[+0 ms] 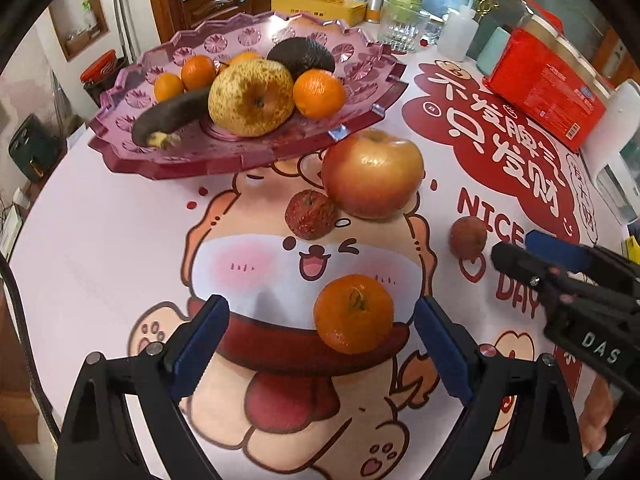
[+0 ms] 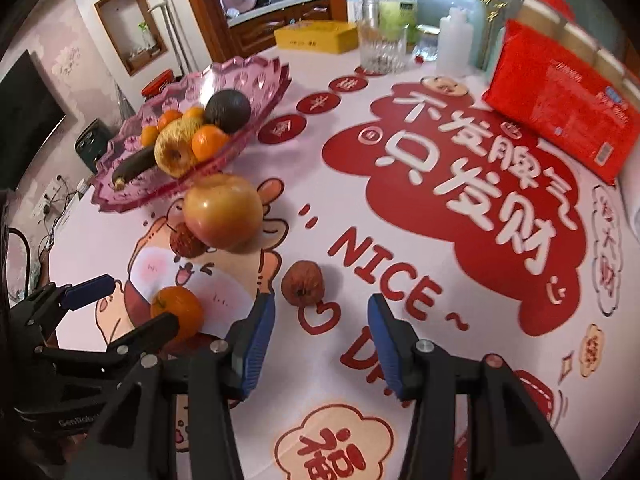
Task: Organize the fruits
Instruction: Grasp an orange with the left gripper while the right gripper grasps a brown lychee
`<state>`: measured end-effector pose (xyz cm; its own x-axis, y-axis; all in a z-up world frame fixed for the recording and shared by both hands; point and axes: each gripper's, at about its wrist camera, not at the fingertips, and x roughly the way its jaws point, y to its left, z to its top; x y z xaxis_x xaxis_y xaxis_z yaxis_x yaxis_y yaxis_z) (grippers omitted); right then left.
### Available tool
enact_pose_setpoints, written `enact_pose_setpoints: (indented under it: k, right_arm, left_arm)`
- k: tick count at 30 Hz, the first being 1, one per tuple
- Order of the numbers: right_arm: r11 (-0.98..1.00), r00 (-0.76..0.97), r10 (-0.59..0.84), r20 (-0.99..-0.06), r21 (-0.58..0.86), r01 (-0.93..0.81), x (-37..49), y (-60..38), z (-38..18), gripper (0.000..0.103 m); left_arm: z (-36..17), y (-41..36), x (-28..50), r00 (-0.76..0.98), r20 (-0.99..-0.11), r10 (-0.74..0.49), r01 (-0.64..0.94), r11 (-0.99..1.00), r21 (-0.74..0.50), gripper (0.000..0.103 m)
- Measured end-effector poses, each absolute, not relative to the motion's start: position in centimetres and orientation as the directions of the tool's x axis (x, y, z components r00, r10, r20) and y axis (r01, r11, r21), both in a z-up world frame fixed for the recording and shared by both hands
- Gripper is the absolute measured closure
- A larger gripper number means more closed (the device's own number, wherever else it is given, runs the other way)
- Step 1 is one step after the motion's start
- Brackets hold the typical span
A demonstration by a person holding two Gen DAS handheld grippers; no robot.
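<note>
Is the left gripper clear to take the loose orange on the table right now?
Probably yes. The left gripper is open, and the orange sits between its pads with nothing blocking; the right gripper is off to the side.

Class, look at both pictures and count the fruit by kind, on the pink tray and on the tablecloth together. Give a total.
Oranges: 5
Large red apple: 1
Small wrinkled red fruits: 2
Speckled yellow pear: 1
Blackened banana: 1
Dark avocado-like fruit: 1
Total: 11
</note>
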<state>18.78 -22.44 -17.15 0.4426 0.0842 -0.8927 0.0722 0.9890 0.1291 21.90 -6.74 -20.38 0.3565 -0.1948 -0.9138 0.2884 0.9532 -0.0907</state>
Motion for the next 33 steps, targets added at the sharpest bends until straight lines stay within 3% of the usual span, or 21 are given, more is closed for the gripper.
enact_pose_setpoints:
  k: [3,9,13,19,33]
  right_arm:
    - [0.988,0.431,0.104,-0.897,0.142,0.058,19.4,-22.2,-18.1,0.054]
    - [0.987,0.411,0.134,-0.902,0.16,0.03,20.5,-21.7,-19.4,0.054]
    - [0.987,0.412,0.14,-0.9,0.159,0.014,20.8,-21.4,-20.0,0.056]
    - [0.989,0.41,0.136,-0.902,0.15,0.002,20.8,-21.3,-20.5,0.071]
    - [0.988,0.404,0.142,-0.904,0.153,-0.006,19.4,-20.4,-20.3,0.076]
  left_arm:
    - [-21.0,-7.0,21.9,0.357,-0.914,-0.191,0.287,0.954,-0.087,0.011]
    - [-21.8,-7.2,22.2,0.341,-0.919,-0.196,0.287,0.953,-0.097,0.023]
    - [-22.2,-7.3,22.1,0.324,-0.92,-0.221,0.294,0.948,-0.124,0.036]
    - [-22.6,-8.4,21.5,0.3,-0.923,-0.24,0.333,0.933,-0.135,0.058]
    - [-22.4,-7.4,20.8,0.3,-0.92,-0.254,0.337,0.93,-0.147,0.06]
